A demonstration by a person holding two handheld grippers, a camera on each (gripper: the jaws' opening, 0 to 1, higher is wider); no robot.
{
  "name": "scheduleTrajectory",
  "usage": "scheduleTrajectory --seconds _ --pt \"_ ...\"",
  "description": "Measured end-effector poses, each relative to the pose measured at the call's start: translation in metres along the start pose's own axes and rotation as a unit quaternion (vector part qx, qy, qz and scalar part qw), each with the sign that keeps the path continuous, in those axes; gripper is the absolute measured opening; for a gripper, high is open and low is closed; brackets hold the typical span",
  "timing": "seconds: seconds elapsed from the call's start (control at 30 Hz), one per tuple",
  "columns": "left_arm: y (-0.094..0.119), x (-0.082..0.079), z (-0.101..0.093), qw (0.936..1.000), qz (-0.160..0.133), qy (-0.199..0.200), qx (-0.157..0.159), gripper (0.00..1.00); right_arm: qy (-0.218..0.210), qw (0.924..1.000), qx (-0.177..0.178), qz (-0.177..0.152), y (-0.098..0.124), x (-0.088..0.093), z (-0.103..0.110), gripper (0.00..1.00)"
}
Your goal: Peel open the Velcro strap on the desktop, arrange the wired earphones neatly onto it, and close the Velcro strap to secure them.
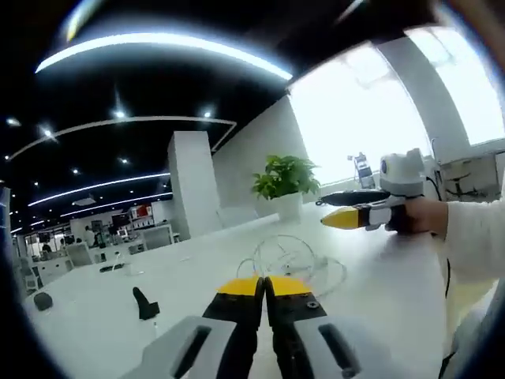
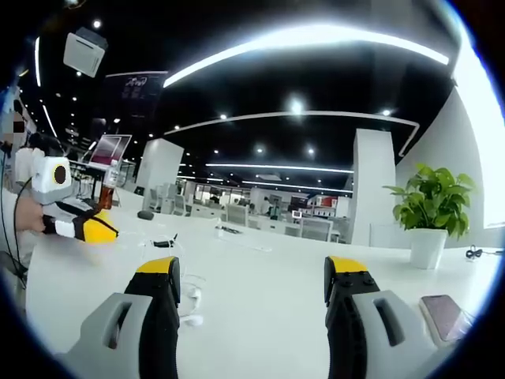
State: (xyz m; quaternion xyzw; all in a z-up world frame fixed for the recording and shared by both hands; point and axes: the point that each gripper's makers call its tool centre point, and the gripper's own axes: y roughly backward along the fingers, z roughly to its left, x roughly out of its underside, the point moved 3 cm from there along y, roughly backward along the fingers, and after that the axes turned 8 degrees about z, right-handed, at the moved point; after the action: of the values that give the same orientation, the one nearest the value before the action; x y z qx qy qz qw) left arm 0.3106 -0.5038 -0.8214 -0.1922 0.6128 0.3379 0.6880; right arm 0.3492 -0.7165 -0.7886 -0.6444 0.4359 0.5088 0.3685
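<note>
I'm in a big open-plan office: long white desk (image 2: pixel 260 292), rows of desks and chairs (image 2: pixel 237 213) behind, curved ceiling light strips (image 2: pixel 316 35), white pillar (image 1: pixel 193 185), potted plant (image 1: pixel 286 180) by bright windows (image 1: pixel 355 118).

White worktop (image 1: pixel 379 292) — wired earphones (image 1: pixel 296 257) lie in loose loops mid-surface, black Velcro strap (image 1: pixel 144 304) off to one side. Potted plant (image 1: pixel 286 185) stands at the far edge, phone (image 2: pixel 446 316) lies flat near one edge — another small dark item (image 1: pixel 43 300) by the rim.
</note>
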Motion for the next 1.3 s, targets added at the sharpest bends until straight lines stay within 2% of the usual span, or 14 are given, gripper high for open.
scheduleTrajectory --seconds 0.03,0.1,0.17,0.23,0.33,0.43,0.5,0.57,0.7,0.8,0.93,1.03,1.17,1.3 --pt "-0.002 0.002 -0.002 0.9999 0.008 -0.014 0.002 0.06 0.0 1.0 0.0 0.0 0.0 0.0 0.0 0.75" --pt "-0.003 0.008 0.005 0.9988 0.025 -0.037 -0.02 0.09 0.001 1.0 0.001 0.002 0.0 0.001 0.0 0.75" --pt "-0.001 0.011 0.011 0.9989 0.028 -0.026 -0.028 0.21 0.001 1.0 0.0 0.003 -0.001 0.001 0.0 0.75" --pt "0.006 0.01 0.02 0.9993 0.019 -0.009 -0.032 0.27 0.003 1.0 0.0 0.005 -0.001 0.001 0.0 0.75" --pt "0.022 0.014 0.046 0.998 0.015 0.005 -0.061 0.28 0.005 0.9999 -0.003 0.011 -0.002 0.003 0.002 0.75" --pt "0.034 0.018 0.067 0.9964 0.007 0.04 -0.074 0.33 0.009 0.9998 -0.007 0.015 -0.003 0.004 0.003 0.75" --pt "0.051 0.018 0.091 0.9925 -0.014 0.084 -0.088 0.36 0.01 0.9998 -0.009 0.016 -0.003 0.004 0.004 0.75" --pt "0.06 0.019 0.106 0.9887 -0.025 0.107 -0.102 0.37 0.005 0.9998 -0.01 0.013 -0.003 0.004 0.003 0.75" --pt "0.078 0.03 0.142 0.9825 -0.018 0.107 -0.152 0.38 -0.006 0.9999 -0.009 0.007 -0.002 0.002 0.002 0.75" --pt "0.09 0.037 0.161 0.9783 -0.012 0.114 -0.173 0.4 -0.018 0.9998 -0.013 -0.002 -0.003 0.001 0.0 0.75" --pt "0.095 0.036 0.166 0.9741 -0.023 0.138 -0.178 0.4 -0.062 0.9967 -0.049 -0.019 -0.008 -0.004 0.006 0.75" --pt "0.091 0.034 0.159 0.9778 -0.025 0.127 -0.165 0.42 -0.082 0.9943 -0.065 -0.02 -0.014 -0.004 0.006 0.75" --pt "0.088 0.032 0.151 0.9824 -0.022 0.112 -0.148 0.47 -0.089 0.9935 -0.068 -0.017 -0.026 -0.003 0.006 0.75" --pt "0.088 0.03 0.149 0.9836 -0.03 0.113 -0.138 0.47 -0.099 0.9925 -0.07 -0.02 -0.03 -0.004 0.006 0.75"
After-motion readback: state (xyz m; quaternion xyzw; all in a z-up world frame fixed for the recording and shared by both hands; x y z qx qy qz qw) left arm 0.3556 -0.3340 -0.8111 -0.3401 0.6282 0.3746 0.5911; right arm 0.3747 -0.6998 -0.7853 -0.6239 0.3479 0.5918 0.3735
